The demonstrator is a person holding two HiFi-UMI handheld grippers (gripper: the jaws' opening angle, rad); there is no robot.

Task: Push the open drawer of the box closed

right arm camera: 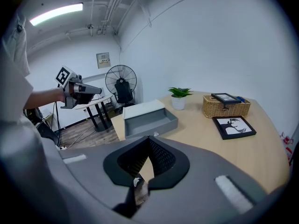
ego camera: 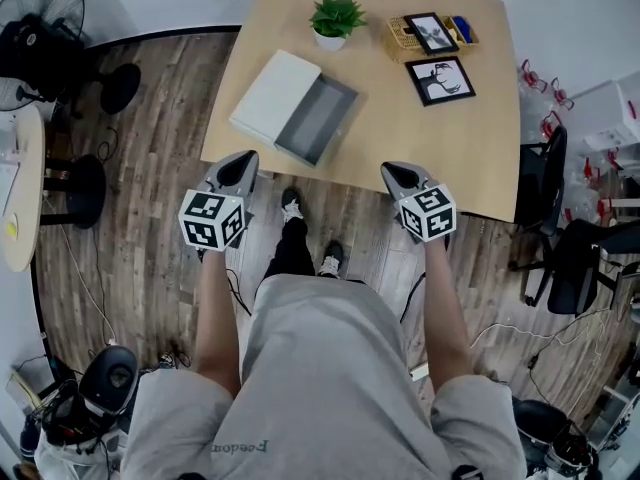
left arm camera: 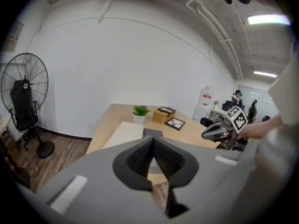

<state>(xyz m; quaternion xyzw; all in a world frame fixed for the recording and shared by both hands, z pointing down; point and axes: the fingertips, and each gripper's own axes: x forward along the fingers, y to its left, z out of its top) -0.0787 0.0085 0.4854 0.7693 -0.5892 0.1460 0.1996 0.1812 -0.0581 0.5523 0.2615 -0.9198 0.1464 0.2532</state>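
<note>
Left gripper [left arm camera: 152,143] jaws are pressed together at the tips, nothing between them. Right gripper [right arm camera: 149,141] jaws likewise closed tight, empty. Both grippers are held in front of the person at the near edge of the bench [ego camera: 400,143], over the wood floor [ego camera: 150,218], one on each side of the person's legs, well apart from each other. Neither touches anything. The white box [ego camera: 270,90] lies flat on the left part of the bench, its grey drawer [ego camera: 320,120] pulled out toward the near edge and standing open, inside looks bare. In the head view the left gripper's tip sits just short of the bench edge, near the drawer's front corner but apart from it; the right gripper is further off to the right. Behind the box is a small potted plant [ego camera: 336,18]. Right of the plant is a wicker basket [ego camera: 405,40] with a framed picture [ego camera: 432,31] on top and something blue beside it. A second black frame [ego camera: 440,80] lies flat on the bench just in front of the basket. A standing fan [ego camera: 38,13] is on the floor far left.
</note>
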